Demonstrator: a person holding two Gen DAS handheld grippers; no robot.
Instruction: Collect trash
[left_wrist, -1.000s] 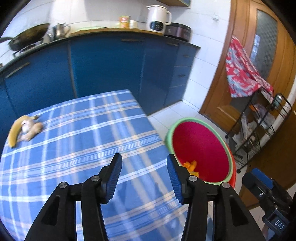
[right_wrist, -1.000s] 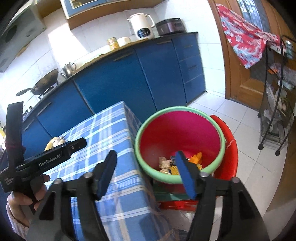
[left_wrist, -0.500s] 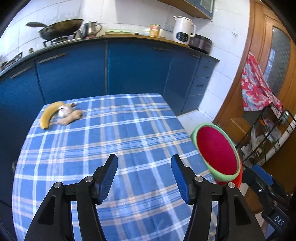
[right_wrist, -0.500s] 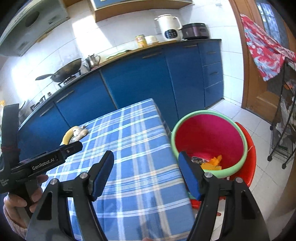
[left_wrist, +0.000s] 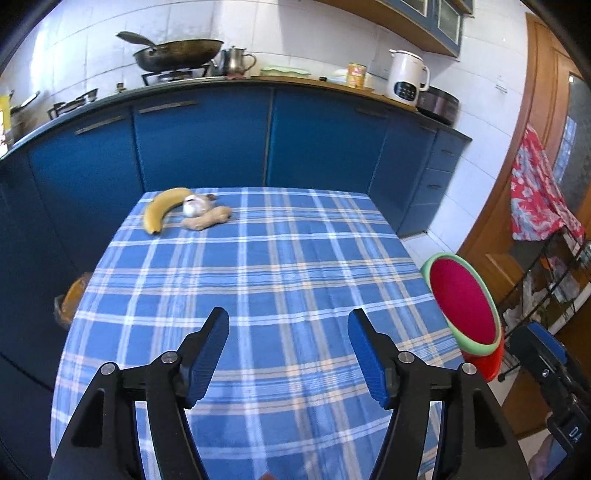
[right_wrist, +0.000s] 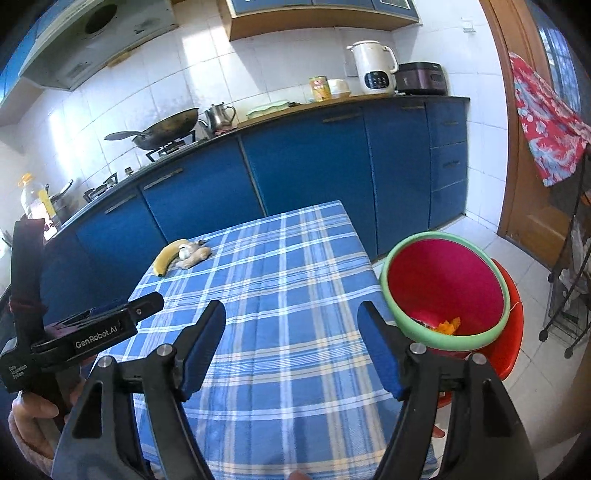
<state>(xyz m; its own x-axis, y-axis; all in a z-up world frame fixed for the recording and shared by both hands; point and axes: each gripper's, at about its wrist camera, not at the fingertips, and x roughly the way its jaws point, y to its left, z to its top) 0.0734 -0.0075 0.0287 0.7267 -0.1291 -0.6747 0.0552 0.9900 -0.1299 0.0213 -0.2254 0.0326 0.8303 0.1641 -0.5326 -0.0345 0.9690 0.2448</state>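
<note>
A red bin with a green rim (right_wrist: 447, 291) stands on a red stool beside the table's right edge and holds orange peel scraps (right_wrist: 448, 325). It also shows in the left wrist view (left_wrist: 463, 302). On the far left of the blue checked tablecloth (left_wrist: 280, 280) lie a banana (left_wrist: 162, 212), a garlic bulb (left_wrist: 192, 207) and a ginger piece (left_wrist: 207, 219); they also show in the right wrist view (right_wrist: 168, 256). My left gripper (left_wrist: 288, 350) is open and empty above the table's near part. My right gripper (right_wrist: 291, 343) is open and empty, left of the bin.
Blue kitchen cabinets (left_wrist: 207, 147) run behind the table, with a wok (left_wrist: 177, 53), kettle and appliances on the counter. A wire rack (right_wrist: 569, 295) and a wooden door with a red cloth (right_wrist: 546, 122) are at the right. A basket (left_wrist: 68, 301) sits on the floor left of the table.
Both grippers have pulled back and swung left from over the bin to face the table. The banana group has come toward the middle of view. Both stay open.
</note>
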